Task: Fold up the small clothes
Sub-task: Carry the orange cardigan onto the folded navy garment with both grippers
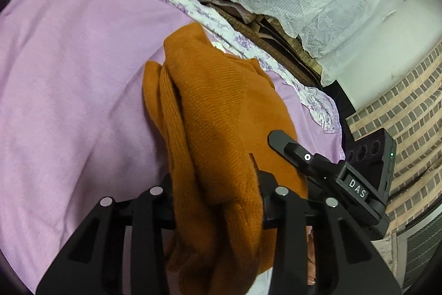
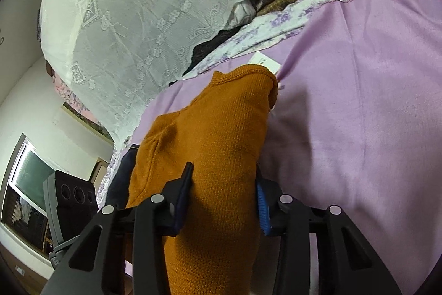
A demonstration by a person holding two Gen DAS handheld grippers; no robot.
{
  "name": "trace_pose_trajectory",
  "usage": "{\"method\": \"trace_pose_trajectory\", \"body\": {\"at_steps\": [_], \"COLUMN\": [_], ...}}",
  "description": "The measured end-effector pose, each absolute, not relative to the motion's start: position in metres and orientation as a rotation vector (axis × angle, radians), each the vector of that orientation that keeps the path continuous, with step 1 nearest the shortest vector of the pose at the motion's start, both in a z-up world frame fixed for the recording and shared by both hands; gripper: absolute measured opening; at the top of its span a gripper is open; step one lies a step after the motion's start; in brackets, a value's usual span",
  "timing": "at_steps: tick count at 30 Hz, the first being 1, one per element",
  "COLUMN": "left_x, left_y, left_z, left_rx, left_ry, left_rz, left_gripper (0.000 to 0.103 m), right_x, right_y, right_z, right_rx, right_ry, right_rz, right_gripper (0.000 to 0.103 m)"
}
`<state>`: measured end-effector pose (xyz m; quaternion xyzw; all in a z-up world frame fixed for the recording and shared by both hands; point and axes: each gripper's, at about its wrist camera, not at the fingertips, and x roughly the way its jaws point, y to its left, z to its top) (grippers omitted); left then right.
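Bed covered by a lilac sheet [image 1: 69, 73], smooth with a few shallow creases. Along its far edge, a white border strip printed with purple flowers [image 1: 193, 7]. An orange knit garment [image 1: 221, 107] lies bunched on the sheet near that far edge, one end lifted off it. A small white tag [image 2: 266, 61] rests on the sheet just beside the garment's far end.

The small orange knit garment [image 1: 221, 112] is bunched into thick lengthwise folds, its ribbed edge showing on one side, its near end raised and its far end trailing onto the pink sheet [image 1: 69, 73], with a white tag [image 2: 266, 61] at its tip.
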<state>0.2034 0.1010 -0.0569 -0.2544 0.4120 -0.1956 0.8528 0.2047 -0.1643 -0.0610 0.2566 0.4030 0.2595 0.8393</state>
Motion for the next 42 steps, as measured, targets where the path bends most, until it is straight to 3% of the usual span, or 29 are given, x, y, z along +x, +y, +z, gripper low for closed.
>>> {"method": "trace_pose_trajectory", "body": {"at_steps": [21,42], "left_x": [0.116,0.120], "left_y": [0.217,0.370], "left_z": [0.018,0.055], "left_rx": [-0.451,-0.529], "left_ry": [0.698,0.566], "left_rz": [-0.197,-0.020], "left_gripper": [0.037,0.037], "right_x": [0.166,0.197], "right_y": [-0.037,0.140], "right_z": [-0.002,0.043], "right_rx": [0.486,0.348], "right_ry": [0.863,0.869], "right_rz": [0.776,0.938], "right_gripper": [0.041,0.041]}}
